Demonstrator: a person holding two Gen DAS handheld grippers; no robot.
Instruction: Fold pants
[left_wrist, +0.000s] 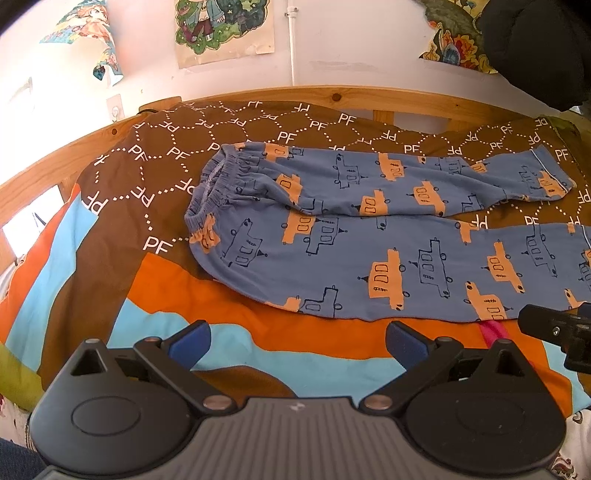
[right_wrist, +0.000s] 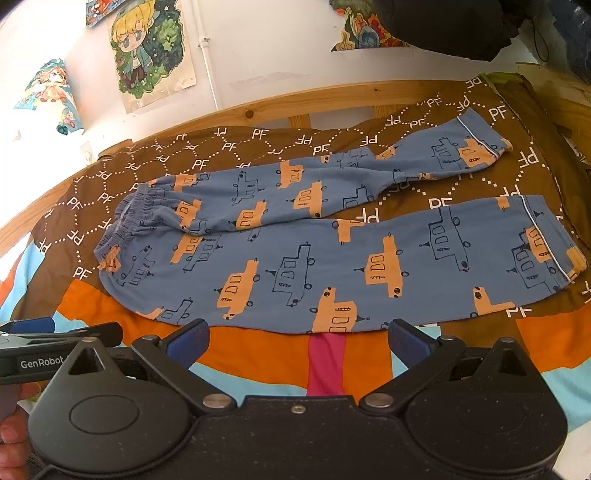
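On the patterned bedspread (right_wrist: 258, 350) the blue pants (right_wrist: 332, 266) lie flat, legs parted, near edge just ahead of both tongs. Left gripper (left_wrist: 297, 343) and right gripper (right_wrist: 297, 341) gape, empty. Wooden bedframe (right_wrist: 295, 101) borders behind.

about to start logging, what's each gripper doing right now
Left gripper: open, holding nothing, short of the pants.
Right gripper: open, holding nothing.
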